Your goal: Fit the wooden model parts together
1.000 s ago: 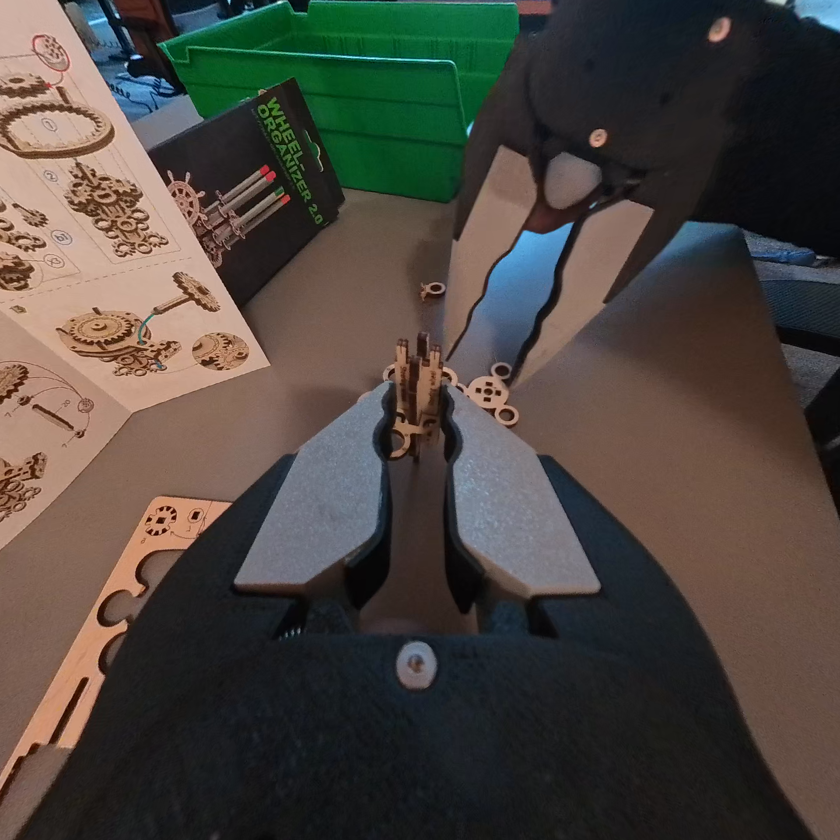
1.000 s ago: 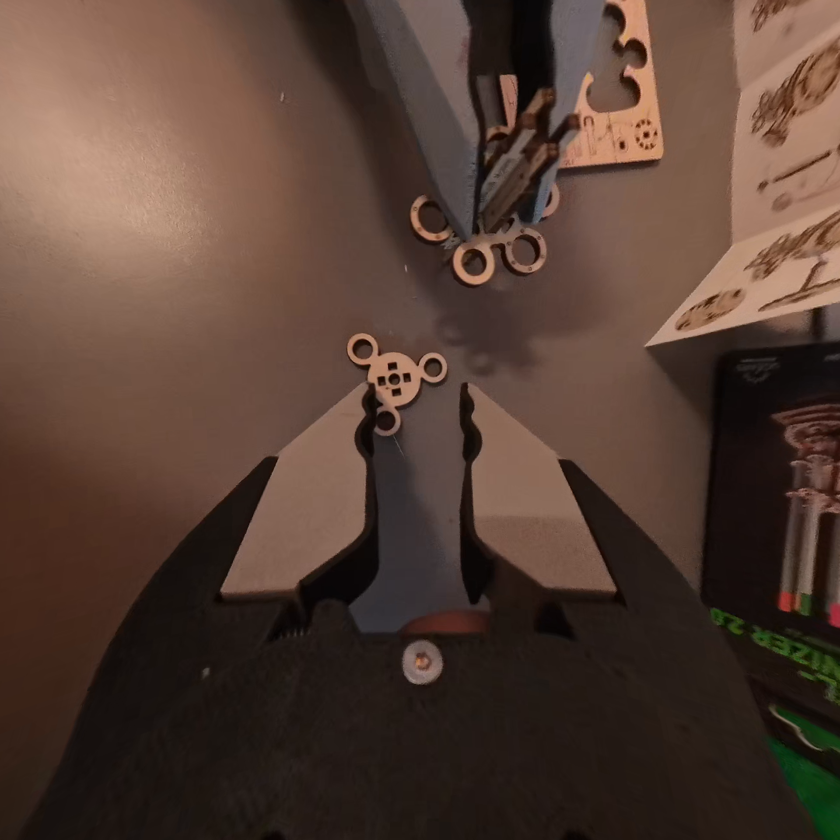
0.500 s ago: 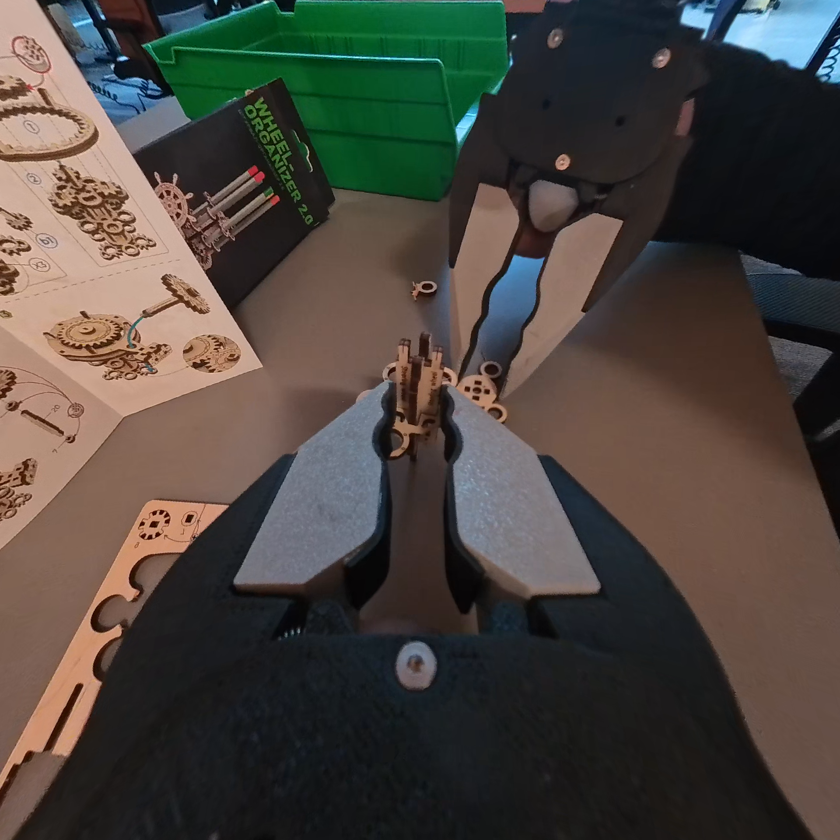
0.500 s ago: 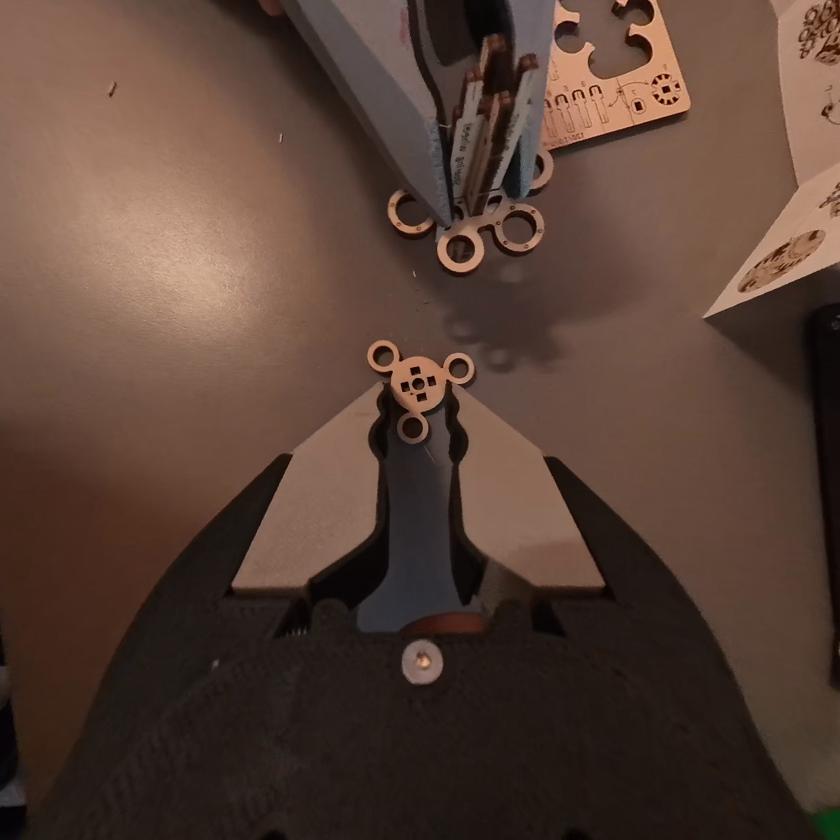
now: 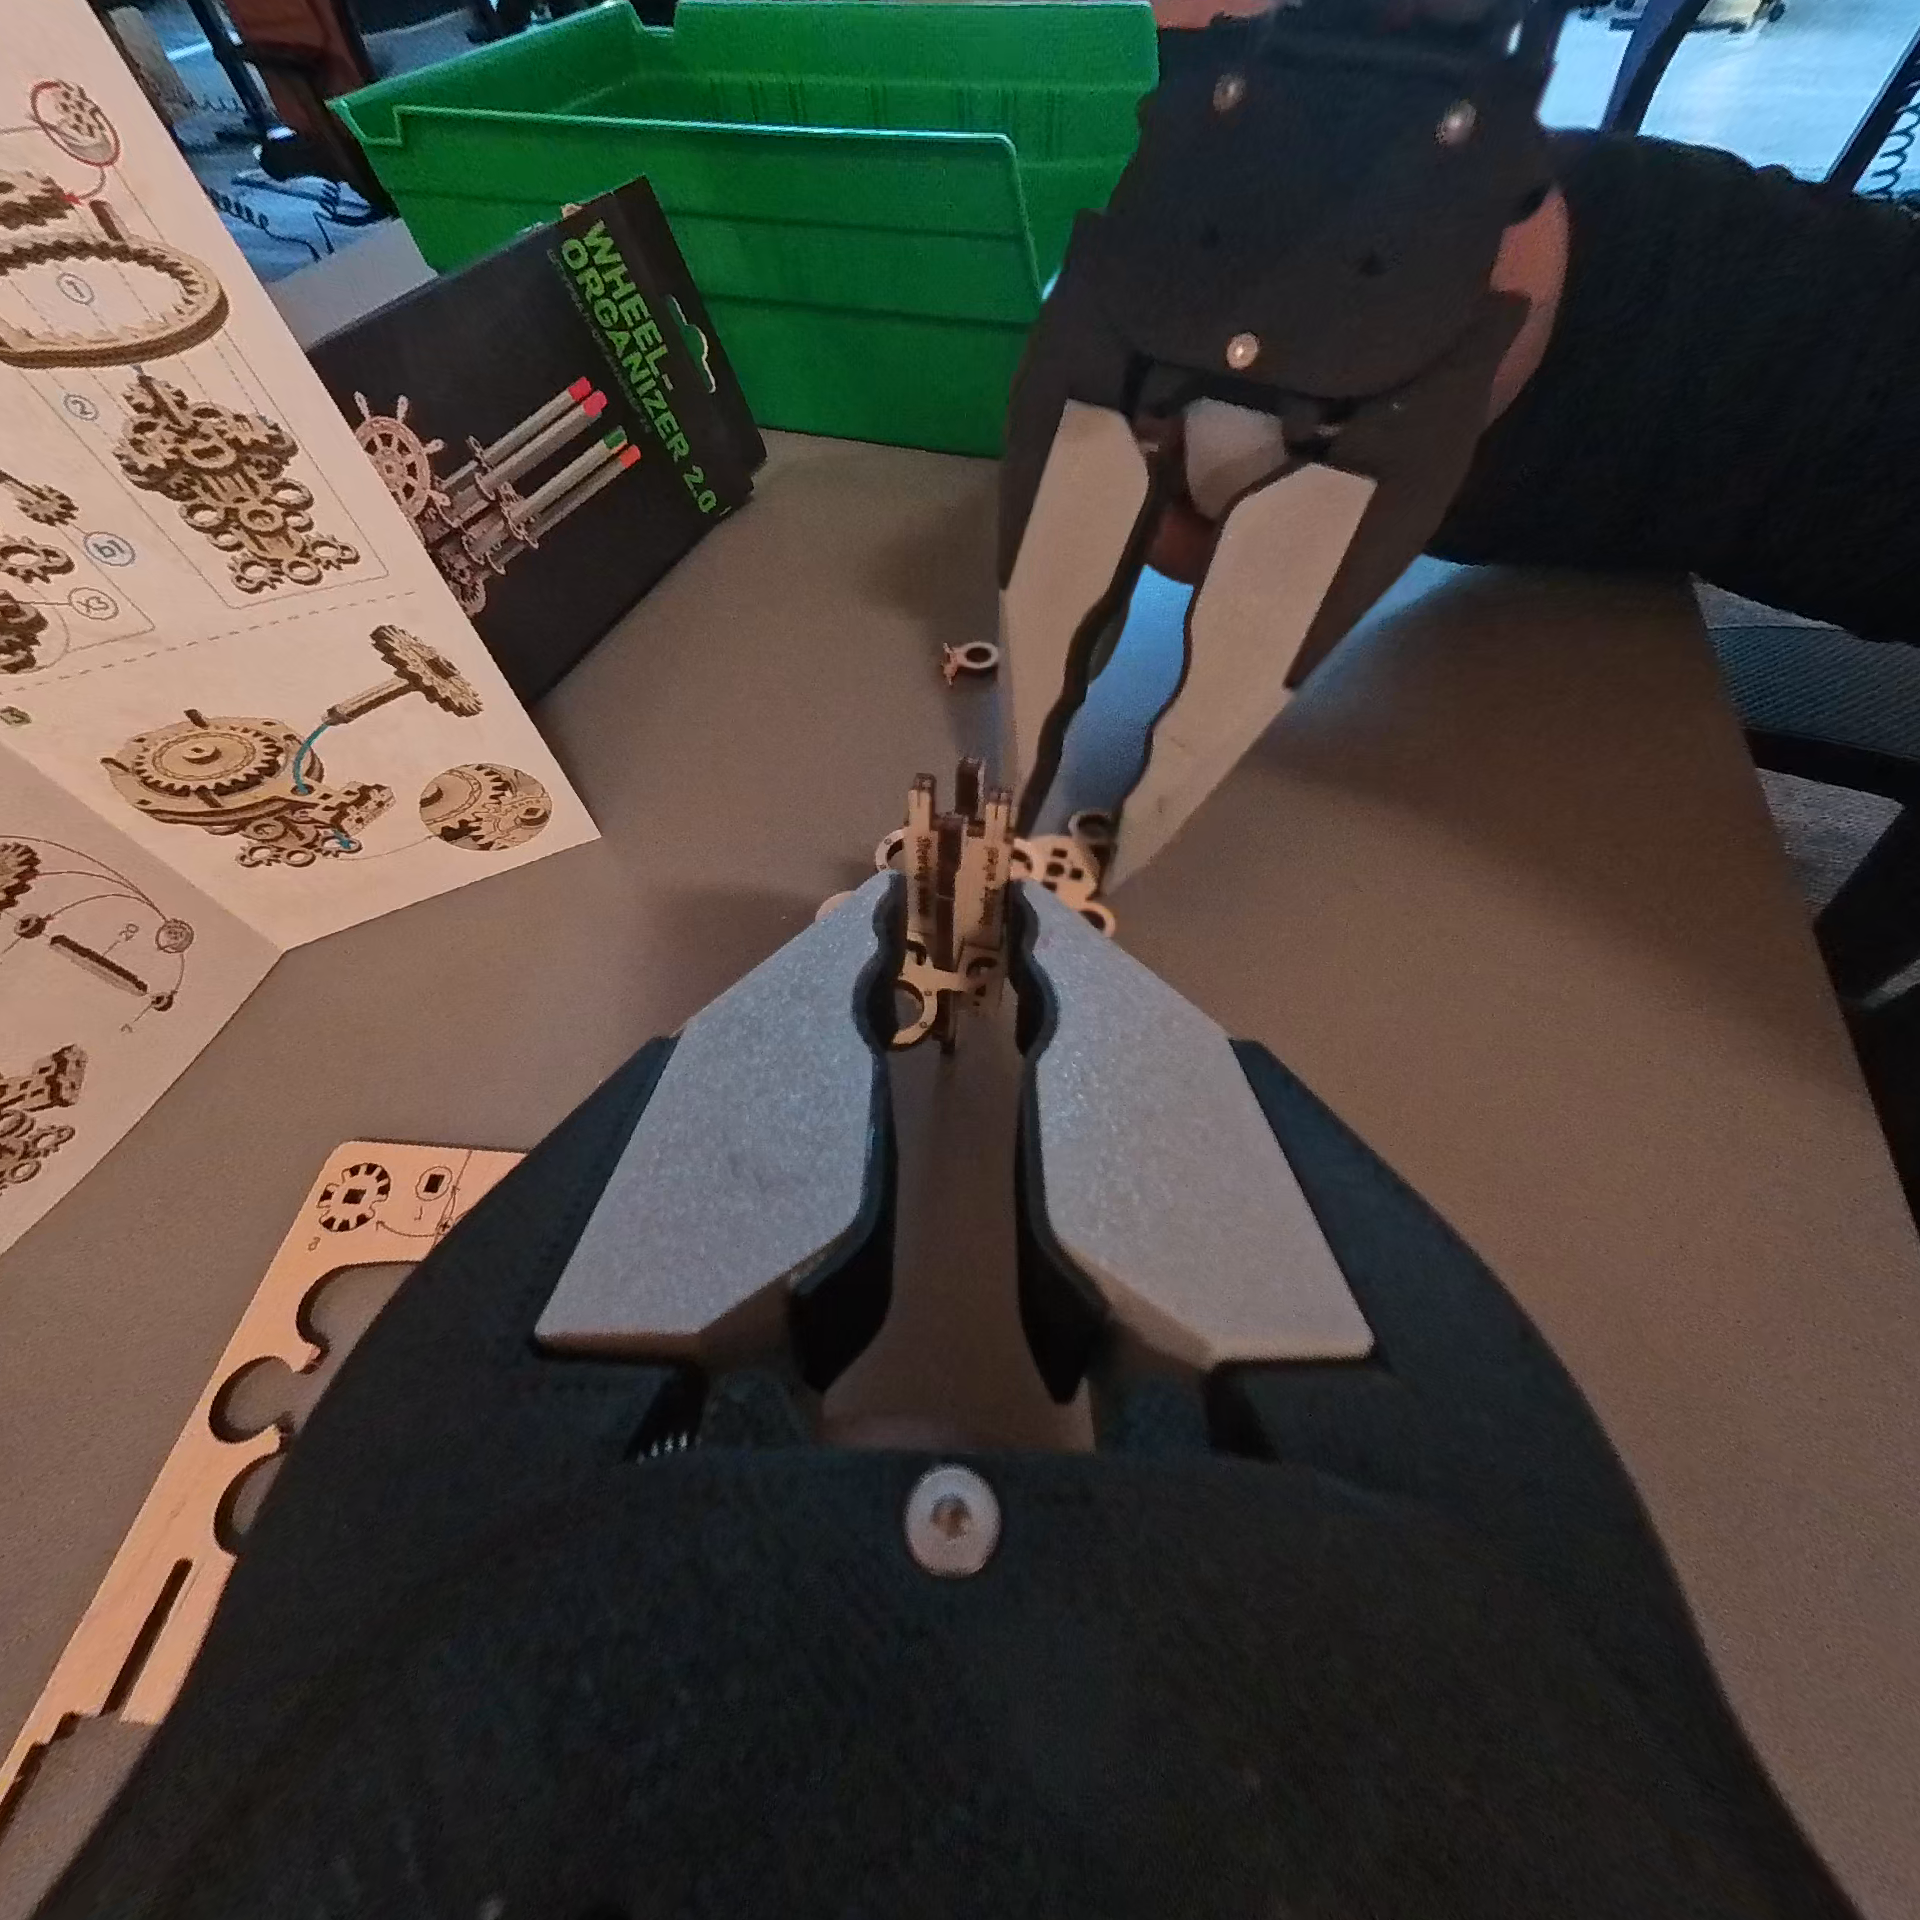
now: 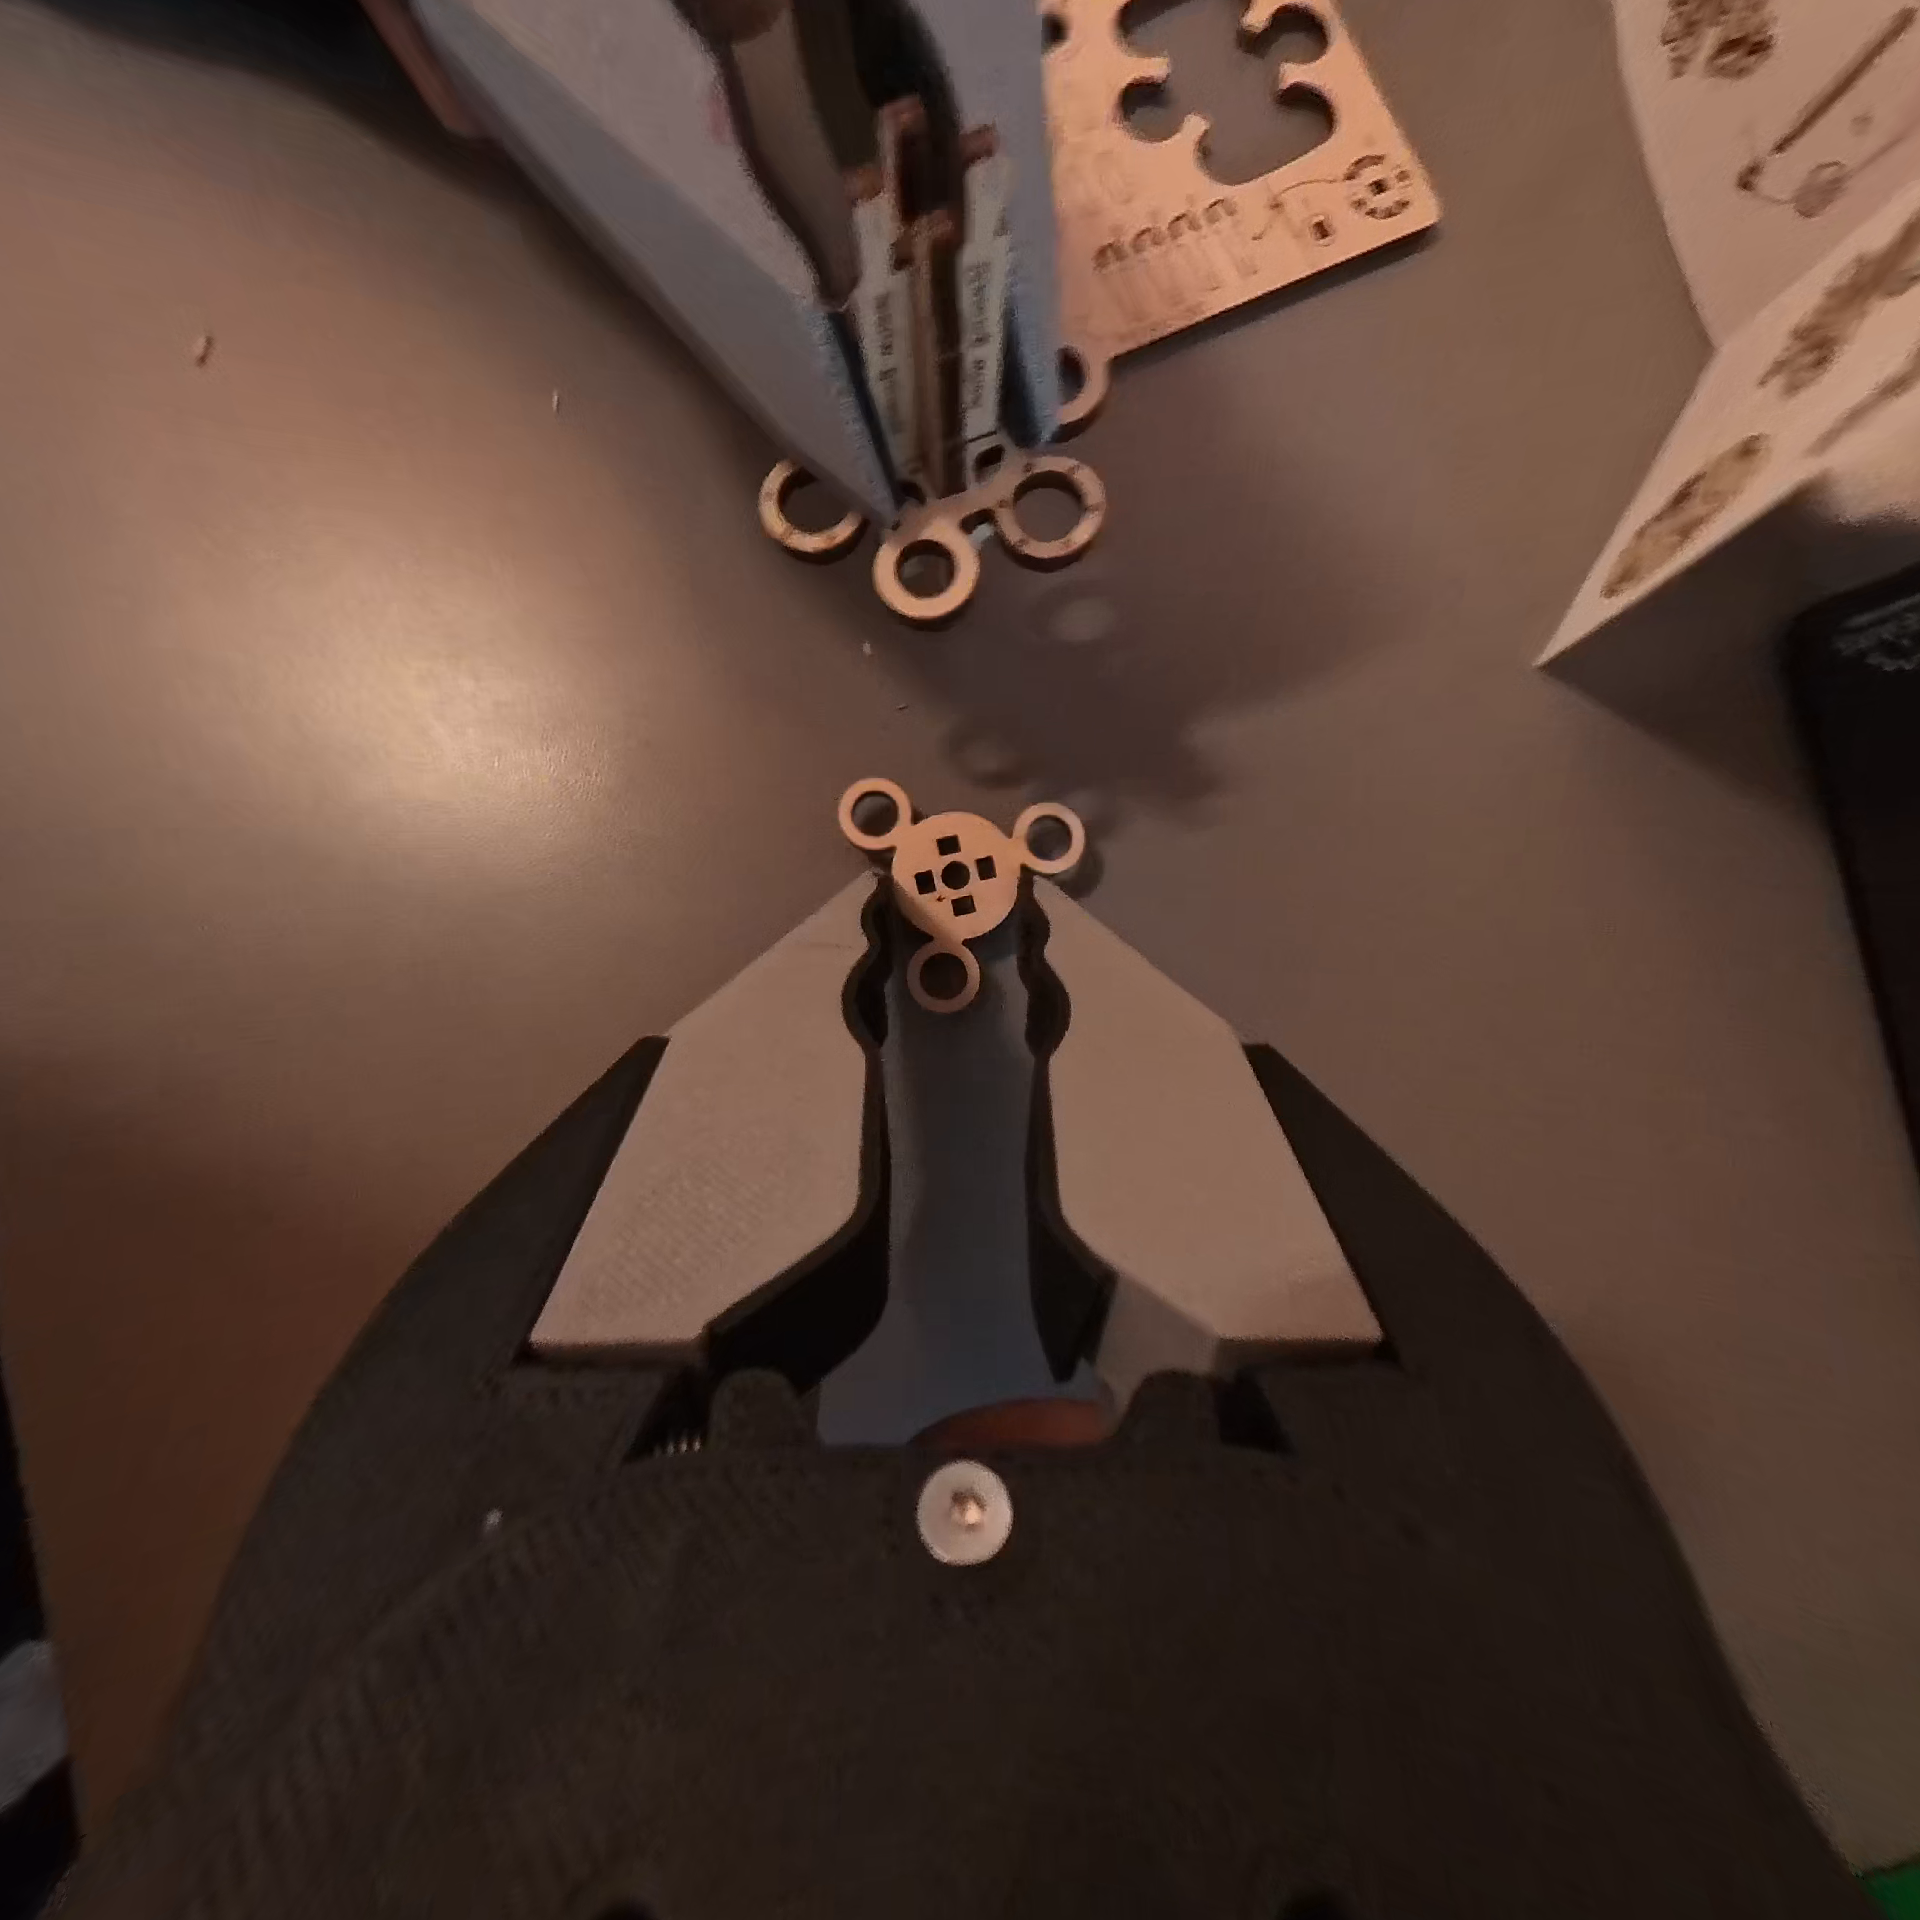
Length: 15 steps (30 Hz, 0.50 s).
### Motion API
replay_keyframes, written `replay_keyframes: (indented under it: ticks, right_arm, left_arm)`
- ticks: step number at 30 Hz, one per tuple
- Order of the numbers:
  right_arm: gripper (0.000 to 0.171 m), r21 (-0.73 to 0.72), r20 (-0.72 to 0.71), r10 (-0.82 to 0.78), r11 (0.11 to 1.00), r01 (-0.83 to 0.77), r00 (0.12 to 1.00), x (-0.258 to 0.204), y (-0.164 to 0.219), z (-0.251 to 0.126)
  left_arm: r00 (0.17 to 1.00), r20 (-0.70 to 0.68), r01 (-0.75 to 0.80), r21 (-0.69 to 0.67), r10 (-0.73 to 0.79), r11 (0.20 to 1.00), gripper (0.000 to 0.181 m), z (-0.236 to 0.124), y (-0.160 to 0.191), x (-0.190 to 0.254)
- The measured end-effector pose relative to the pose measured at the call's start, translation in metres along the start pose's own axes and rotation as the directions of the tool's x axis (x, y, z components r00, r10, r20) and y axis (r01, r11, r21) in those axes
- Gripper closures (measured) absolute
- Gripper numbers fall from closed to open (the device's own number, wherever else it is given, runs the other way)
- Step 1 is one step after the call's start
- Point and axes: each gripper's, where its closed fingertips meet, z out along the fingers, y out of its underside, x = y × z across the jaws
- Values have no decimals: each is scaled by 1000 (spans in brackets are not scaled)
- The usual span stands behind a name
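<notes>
Left gripper point(image 5: 948, 914) fingers clench the upright wooden post assembly point(image 5: 958, 883); right gripper point(image 6: 954, 902) fingers pinch the three-ringed wooden disc point(image 6: 958, 881).

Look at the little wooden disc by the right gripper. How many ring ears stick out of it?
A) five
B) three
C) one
B: the disc has two rings at its top corners and one below, between the right gripper's fingertips.
</notes>
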Motion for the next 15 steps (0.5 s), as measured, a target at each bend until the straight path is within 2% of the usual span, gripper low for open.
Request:
replay_keyframes:
  ticks: [4,9,15]
  right_arm:
    - [152,137,-18,98,986,-95,995,16,-23,-27]
    - [152,301,36,152,941,-155,988,22,-73,-61]
    - [152,236,34,72,969,-79,997,6,-93,-40]
  left_arm:
    - [1000,4,-10,-1,10,1000,166,0,0,0]
    - [1000,-22,-10,0,10,1000,166,-1,0,3]
    - [1000,-18,5,1,-5,1000,166,-1,0,1]
